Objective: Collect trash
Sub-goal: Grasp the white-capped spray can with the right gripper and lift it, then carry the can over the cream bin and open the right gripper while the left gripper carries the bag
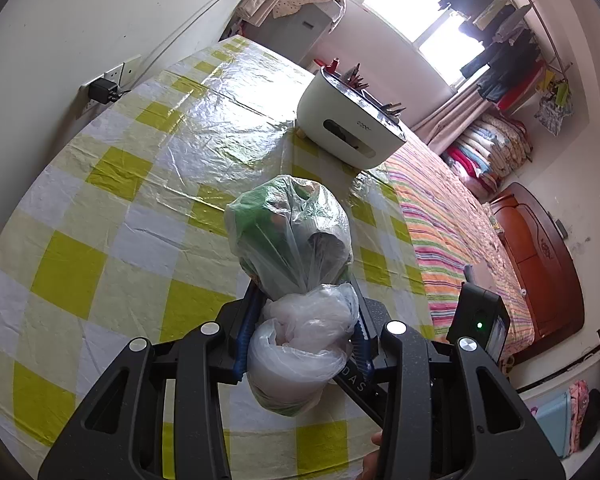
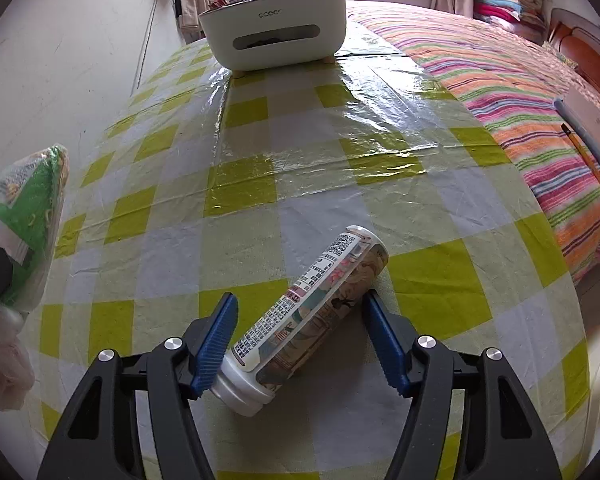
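The left gripper (image 1: pixel 304 320) is squeezed tight on a plastic trash bag (image 1: pixel 290 240) in the middle of its view, with green stuff inside. The right gripper (image 2: pixel 300 340) has its blue fingers (image 2: pixel 216 340) wide apart around a bottle (image 2: pixel 304 312) lying low in the frame on the checkered tablecloth (image 2: pixel 260 184). A white box (image 2: pixel 274 36) sits at the top.

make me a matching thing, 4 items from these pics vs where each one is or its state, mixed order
Things:
1. plastic bag
2. bottle
3. white organizer box
4. right gripper

States:
a. open
b. lying on its side on the checked tablecloth
c. clamped in the left gripper
d. standing at the far end of the table

Pairs: 1-c, 2-b, 3-d, 4-a
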Demonstrator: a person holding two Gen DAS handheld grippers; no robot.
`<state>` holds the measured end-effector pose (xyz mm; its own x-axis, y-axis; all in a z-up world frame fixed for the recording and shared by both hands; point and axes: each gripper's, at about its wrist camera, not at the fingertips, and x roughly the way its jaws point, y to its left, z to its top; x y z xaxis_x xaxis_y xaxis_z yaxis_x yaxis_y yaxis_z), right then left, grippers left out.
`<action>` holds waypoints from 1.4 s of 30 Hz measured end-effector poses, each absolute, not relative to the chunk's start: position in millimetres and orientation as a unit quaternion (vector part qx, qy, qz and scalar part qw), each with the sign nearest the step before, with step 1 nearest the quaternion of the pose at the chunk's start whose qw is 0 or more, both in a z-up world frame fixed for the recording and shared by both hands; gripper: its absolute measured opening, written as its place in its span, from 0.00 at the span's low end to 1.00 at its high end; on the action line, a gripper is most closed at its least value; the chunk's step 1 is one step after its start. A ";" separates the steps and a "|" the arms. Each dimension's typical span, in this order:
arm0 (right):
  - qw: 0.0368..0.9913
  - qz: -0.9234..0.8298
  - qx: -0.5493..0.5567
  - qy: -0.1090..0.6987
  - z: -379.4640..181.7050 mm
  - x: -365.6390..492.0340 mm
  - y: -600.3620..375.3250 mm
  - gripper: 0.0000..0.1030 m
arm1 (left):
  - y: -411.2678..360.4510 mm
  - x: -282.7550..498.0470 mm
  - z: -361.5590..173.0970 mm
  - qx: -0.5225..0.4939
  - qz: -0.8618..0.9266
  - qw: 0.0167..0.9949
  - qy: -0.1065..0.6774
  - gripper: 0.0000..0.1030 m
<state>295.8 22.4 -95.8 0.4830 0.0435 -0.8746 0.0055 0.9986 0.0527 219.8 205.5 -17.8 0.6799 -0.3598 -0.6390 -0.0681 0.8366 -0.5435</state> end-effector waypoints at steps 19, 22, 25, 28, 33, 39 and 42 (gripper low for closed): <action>0.872 0.115 -0.061 0.472 -93.3 242.4 -15.4 0.28 | 172.7 217.7 -29.3 -0.220 -0.085 0.878 0.417 0.37; 0.872 0.126 -0.048 0.470 -91.9 233.3 -26.2 0.27 | 165.8 214.9 -28.9 -0.207 -0.086 0.880 0.420 0.37; 0.870 0.137 -0.015 0.473 -90.3 226.1 -38.3 0.27 | 157.0 209.4 -26.8 -0.194 -0.090 0.883 0.417 0.37; 0.865 0.148 0.017 0.478 -89.0 219.5 -49.4 0.27 | 148.2 204.3 -24.9 -0.186 -0.093 0.885 0.416 0.37; 0.864 0.153 0.060 0.475 -84.3 208.6 -68.7 0.27 | 131.6 195.4 -19.4 -0.171 -0.103 0.890 0.410 0.37; 0.866 0.150 0.081 0.470 -80.2 201.3 -81.9 0.27 | 109.1 185.3 -15.5 -0.151 -0.118 0.891 0.411 0.37; 0.869 0.150 0.085 0.464 -76.8 198.6 -86.9 0.27 | 99.6 180.6 -13.8 -0.146 -0.123 0.892 0.409 0.37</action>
